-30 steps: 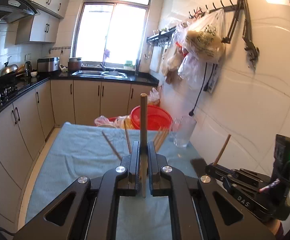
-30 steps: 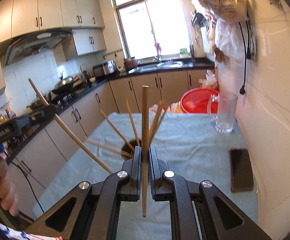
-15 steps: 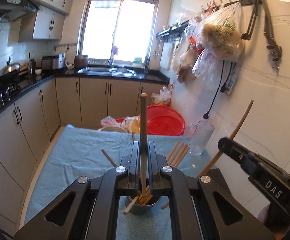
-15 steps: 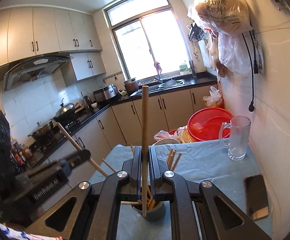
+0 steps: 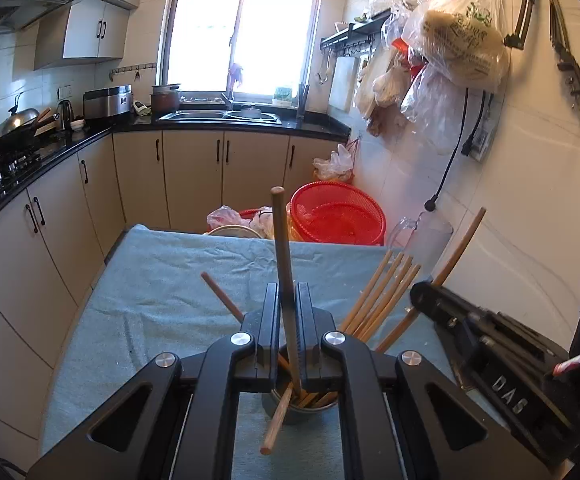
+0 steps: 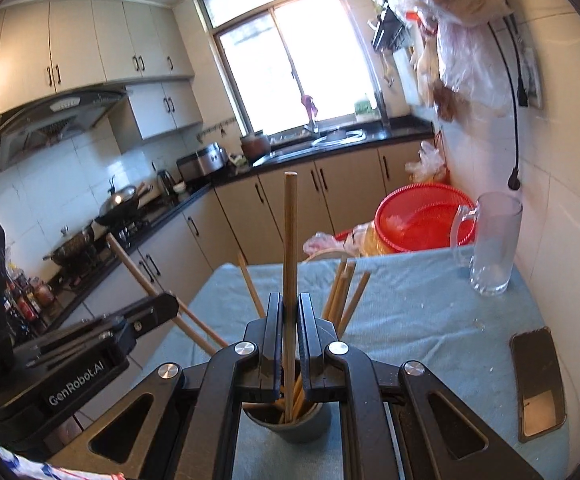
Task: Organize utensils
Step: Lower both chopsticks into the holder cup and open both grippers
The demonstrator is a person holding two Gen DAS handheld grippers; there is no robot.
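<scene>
My left gripper (image 5: pixel 288 294) is shut on a dark wooden chopstick (image 5: pixel 282 240) that stands nearly upright, its lower end inside the grey cup (image 5: pixel 303 412) just below the fingers. Several chopsticks (image 5: pixel 381 296) lean out of the cup to the right, and one chopstick (image 5: pixel 276 420) tips out toward me. My right gripper (image 6: pixel 290 302) is shut on a pale chopstick (image 6: pixel 290 232), whose lower end also reaches into the cup (image 6: pixel 309 426). Each gripper shows in the other's view: the right gripper (image 5: pixel 423 298) and the left gripper (image 6: pixel 166 306), both beside the cup.
A blue cloth (image 5: pixel 162 280) covers the table. A glass mug (image 6: pixel 489 248) stands at the far right by the tiled wall, a dark phone (image 6: pixel 537 380) lies nearer on the right. A red basket (image 6: pixel 421 220) sits behind the table's far edge.
Both grippers came down and in over the cup, each with its chopstick. The cup now sits right under the fingers and the chopsticks' lower ends have gone into it.
</scene>
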